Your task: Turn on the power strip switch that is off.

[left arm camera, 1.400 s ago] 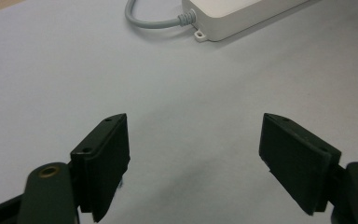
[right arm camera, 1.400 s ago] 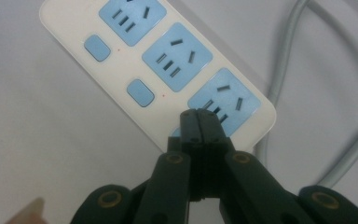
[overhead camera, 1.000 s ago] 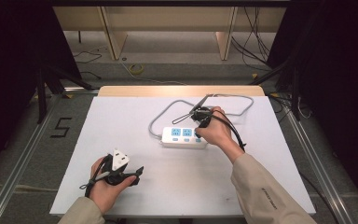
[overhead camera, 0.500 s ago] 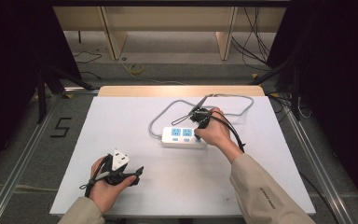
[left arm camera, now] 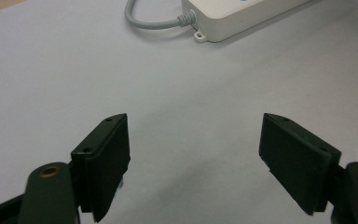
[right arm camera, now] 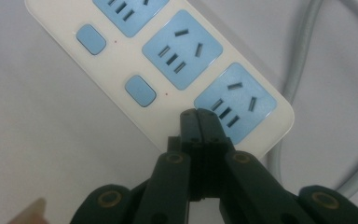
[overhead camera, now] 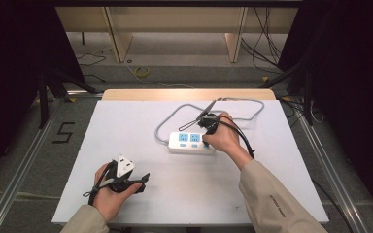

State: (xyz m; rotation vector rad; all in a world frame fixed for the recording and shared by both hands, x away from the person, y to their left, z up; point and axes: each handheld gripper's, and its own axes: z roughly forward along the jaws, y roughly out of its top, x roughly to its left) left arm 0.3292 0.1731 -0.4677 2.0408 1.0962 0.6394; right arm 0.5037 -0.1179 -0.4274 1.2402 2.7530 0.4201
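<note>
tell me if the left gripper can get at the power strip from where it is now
Probably yes. The left gripper is open near the table's front edge, and only bare tabletop lies between it and the power strip. The right gripper sits shut over the strip's far end.

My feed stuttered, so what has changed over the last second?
Nothing visibly changed. The right tongs stay shut over the white power strip with blue sockets; the left tongs stay open above the white table.
</note>
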